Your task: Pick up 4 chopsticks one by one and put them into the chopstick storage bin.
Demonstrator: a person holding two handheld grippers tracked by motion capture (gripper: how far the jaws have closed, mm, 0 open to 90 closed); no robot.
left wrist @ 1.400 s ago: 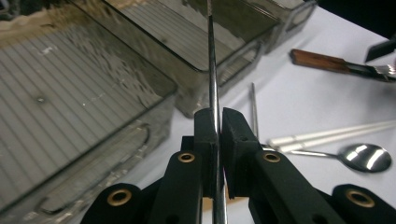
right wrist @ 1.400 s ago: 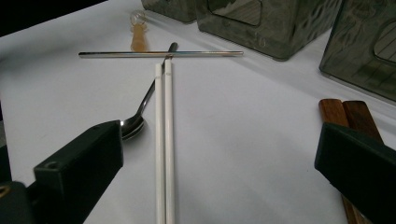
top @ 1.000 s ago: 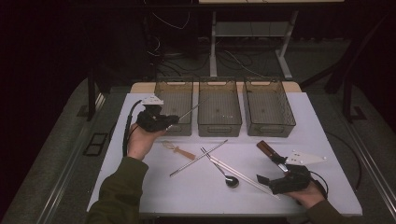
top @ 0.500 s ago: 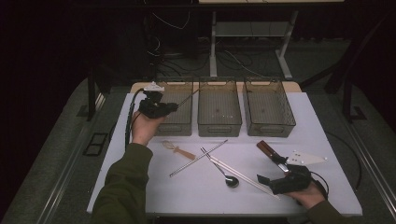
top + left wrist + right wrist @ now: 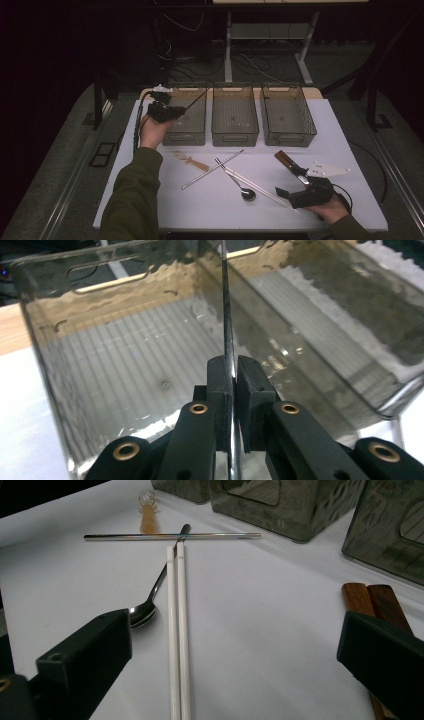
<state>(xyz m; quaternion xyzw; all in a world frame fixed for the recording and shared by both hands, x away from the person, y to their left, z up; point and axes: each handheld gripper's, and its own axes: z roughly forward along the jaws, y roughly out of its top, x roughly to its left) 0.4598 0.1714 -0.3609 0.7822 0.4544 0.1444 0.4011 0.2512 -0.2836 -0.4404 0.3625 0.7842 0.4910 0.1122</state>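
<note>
The left gripper point(image 5: 232, 385) is clamping a thin metal rod point(image 5: 226, 315), holding it over the leftmost clear bin point(image 5: 186, 117); the right gripper point(image 5: 235, 660) is resting on the white table point(image 5: 350, 150), jaws gaping, beside white chopsticks point(image 5: 177, 630)

Table: we see a white top point(image 5: 200, 210) over a wooden edge at the back.
Bins: three clear bins point(image 5: 235, 117) stand side by side along the far edge.
Middle: a small whisk point(image 5: 191, 160), a metal rod point(image 5: 212, 169) crossing a spoon point(image 5: 240, 185), and white chopsticks point(image 5: 260, 190) just beside the spoon.
Right: we make out wooden handles point(image 5: 286, 159) lying near the front corner.
</note>
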